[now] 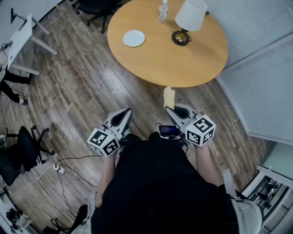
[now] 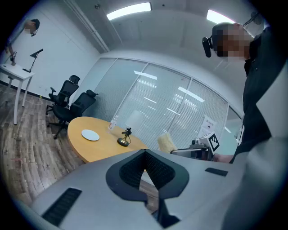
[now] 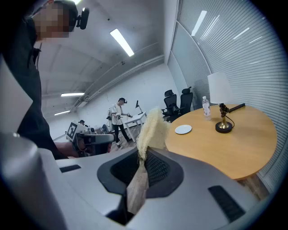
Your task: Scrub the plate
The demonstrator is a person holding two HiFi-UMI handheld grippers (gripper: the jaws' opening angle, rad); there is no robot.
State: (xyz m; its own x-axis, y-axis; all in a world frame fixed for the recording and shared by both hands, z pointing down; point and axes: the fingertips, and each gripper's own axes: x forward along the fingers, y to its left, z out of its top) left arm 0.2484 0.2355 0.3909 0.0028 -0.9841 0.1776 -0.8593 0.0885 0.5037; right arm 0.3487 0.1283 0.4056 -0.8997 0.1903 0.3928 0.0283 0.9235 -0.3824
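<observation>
Right gripper point(image 3: 141, 158) has its jaws clamped on a pale yellow sponge point(image 3: 150, 128). It's fuzzy, scrubby-looking stuff that sticks up and forward past the tips, with a flatter tan strip of it pinched down in the slot. Left gripper point(image 2: 145, 155) is pressed together with nothing in it, held out alongside the other one, both close in front of the person's body. So I'd call this the approach stage: scrubber in hand, no scrubbing begun. The plate point(image 1: 133, 38) is small, round and white, smooth and shallow. It sits flat on the far left part of the round wooden table point(image 1: 183, 64), well apart from both grippers. Next move looks like walking up and bringing the sponge down flat onto the plate. The free left gripper probably needs to pin the rim, since a slick plate on a smooth tabletop would likely slide. Also on the table: a lamp point(image 1: 187, 20) with a white shade and brass base, and a clear water bottle point(image 1: 163, 10). The floor point(image 1: 91, 91) is wood planks.
</observation>
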